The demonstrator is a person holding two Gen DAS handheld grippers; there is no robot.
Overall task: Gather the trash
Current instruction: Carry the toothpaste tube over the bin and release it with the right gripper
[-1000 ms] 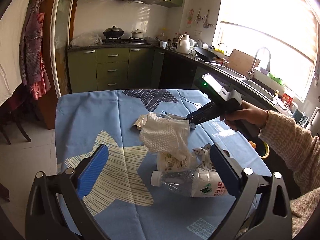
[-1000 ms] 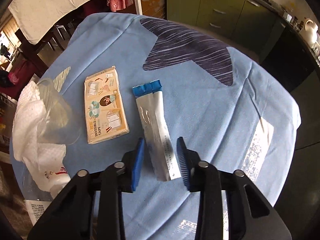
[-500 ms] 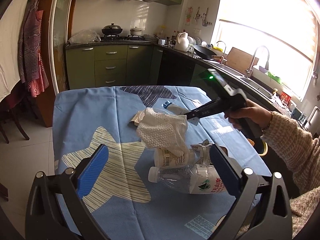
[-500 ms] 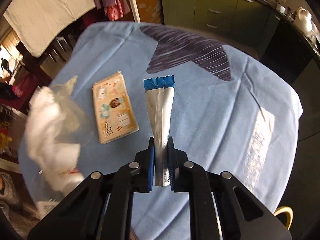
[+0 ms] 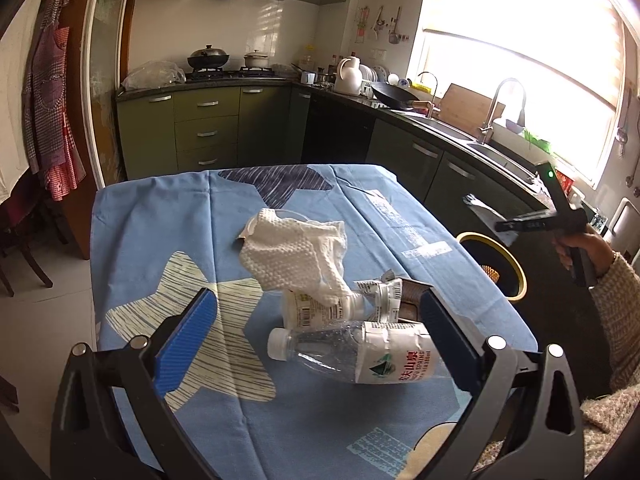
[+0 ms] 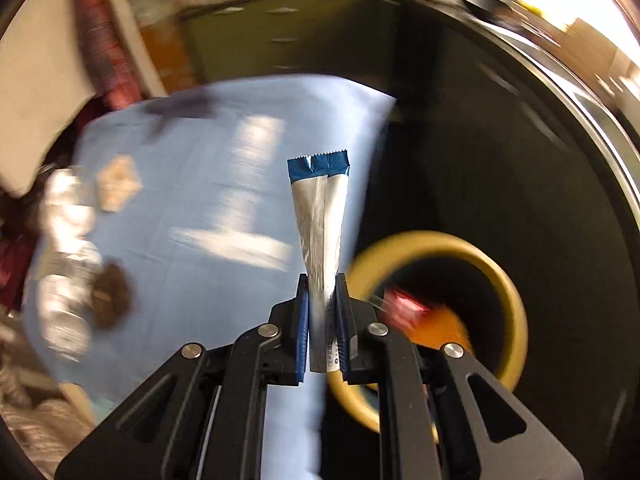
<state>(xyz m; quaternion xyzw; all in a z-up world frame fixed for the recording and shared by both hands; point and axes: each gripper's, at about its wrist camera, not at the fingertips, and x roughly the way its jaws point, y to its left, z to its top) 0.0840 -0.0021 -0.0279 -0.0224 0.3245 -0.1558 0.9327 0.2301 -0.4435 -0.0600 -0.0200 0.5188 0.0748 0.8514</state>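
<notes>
The right gripper pinches a flat, crinkled silver wrapper with a blue serrated end, held in the air past the table's edge, near a round yellow-rimmed bin. Inside the bin lie a red and an orange scrap, both blurred. The left gripper stands wide and empty over the blue star-print tablecloth, where a dimpled white paper towel drapes over 2 clear plastic bottles.
</notes>
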